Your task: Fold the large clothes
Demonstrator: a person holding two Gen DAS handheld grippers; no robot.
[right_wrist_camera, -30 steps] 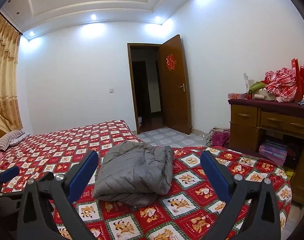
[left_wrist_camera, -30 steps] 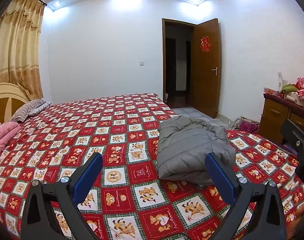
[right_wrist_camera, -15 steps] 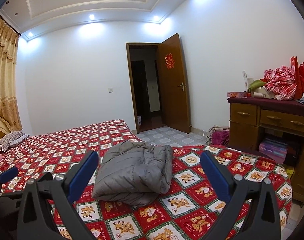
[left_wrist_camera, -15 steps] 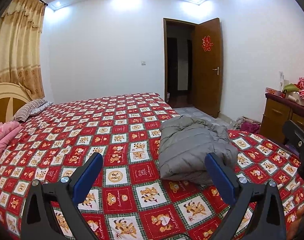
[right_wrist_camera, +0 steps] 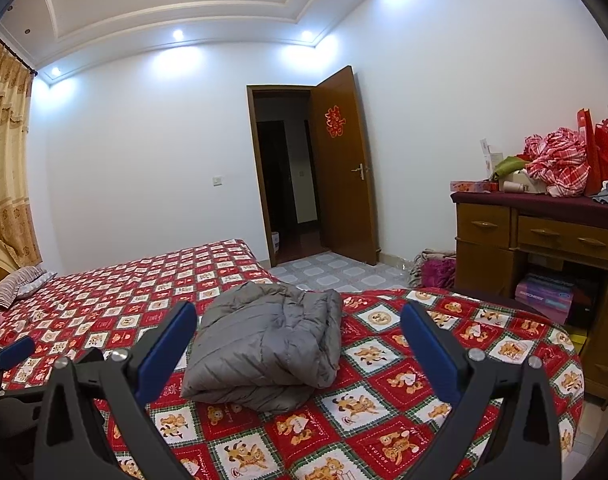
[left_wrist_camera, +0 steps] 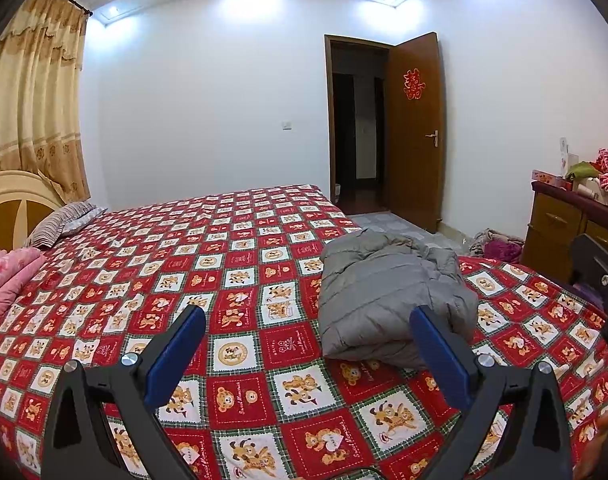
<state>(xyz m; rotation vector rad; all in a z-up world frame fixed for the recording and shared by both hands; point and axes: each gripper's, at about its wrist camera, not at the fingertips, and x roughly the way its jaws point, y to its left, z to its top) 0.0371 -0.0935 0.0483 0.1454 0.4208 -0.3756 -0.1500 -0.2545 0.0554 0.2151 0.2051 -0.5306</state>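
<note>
- Left hand-held gripper (left_wrist_camera: 307, 348) and right hand-held gripper (right_wrist_camera: 298, 340) hover over the bed (left_wrist_camera: 240, 272), fingers spread wide, gripping nothing.
- Folded grey jacket (right_wrist_camera: 268, 352) lies on the bear-print red cover just beyond both, untouched.
- Farther back: dresser (right_wrist_camera: 543, 240), open door (right_wrist_camera: 343, 164) bearing a red paper emblem.
- Cover lettering too small to read.

Wide bed under red-and-white checked bear-print quilt (left_wrist_camera: 240, 280). Folded grey puffer jacket (left_wrist_camera: 387, 304) lies on it, near right, close to foot edge. Striped pillow (left_wrist_camera: 60, 224) far left by headboard; folded pink blanket (left_wrist_camera: 8, 276) at left edge.
</note>
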